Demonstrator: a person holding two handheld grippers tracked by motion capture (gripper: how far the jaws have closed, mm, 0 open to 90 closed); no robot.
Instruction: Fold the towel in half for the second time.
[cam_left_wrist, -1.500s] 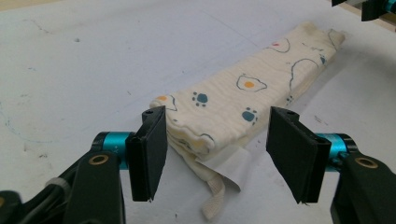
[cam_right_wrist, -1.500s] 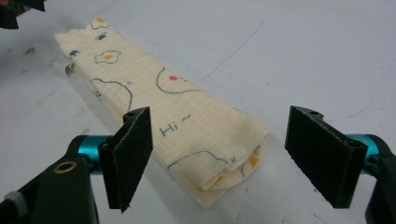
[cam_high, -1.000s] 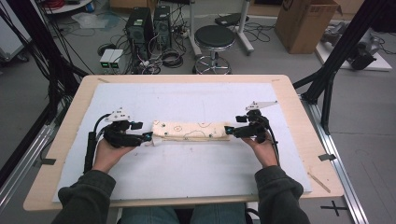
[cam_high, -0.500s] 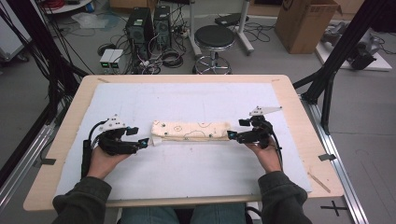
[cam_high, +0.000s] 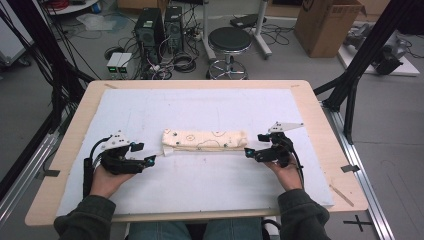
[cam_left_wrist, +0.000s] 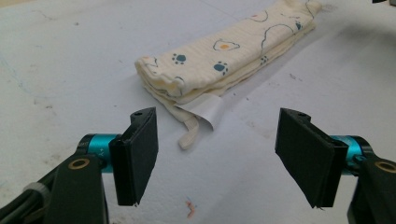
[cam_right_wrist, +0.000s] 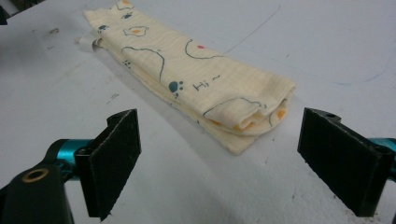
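Observation:
A cream cloth (cam_high: 205, 139) printed with paw and egg motifs lies folded into a long strip across the middle of the white mat. My left gripper (cam_high: 149, 161) rests a short way off its left end, jaws wide and empty. In the left gripper view the cloth (cam_left_wrist: 224, 51) and its white tag (cam_left_wrist: 205, 109) lie ahead of the left gripper (cam_left_wrist: 219, 158). My right gripper (cam_high: 248, 152) sits just off the right end, also open. The right gripper view has the cloth's folded end (cam_right_wrist: 252, 112) just beyond the right gripper (cam_right_wrist: 224, 158). Both pairs of jaws have just been opening, with nothing between them.
The white mat (cam_high: 200, 107) covers most of the wooden table (cam_high: 320, 120). Behind the table stand a round stool (cam_high: 229, 40), computer towers (cam_high: 159, 25) with cables, and a cardboard box (cam_high: 325, 25). Black frame legs (cam_high: 357, 65) flank the table.
Both grippers have drawn back from the cloth's ends, the left one leftward and toward the person, the right one slightly rightward. The cloth has stayed in place.

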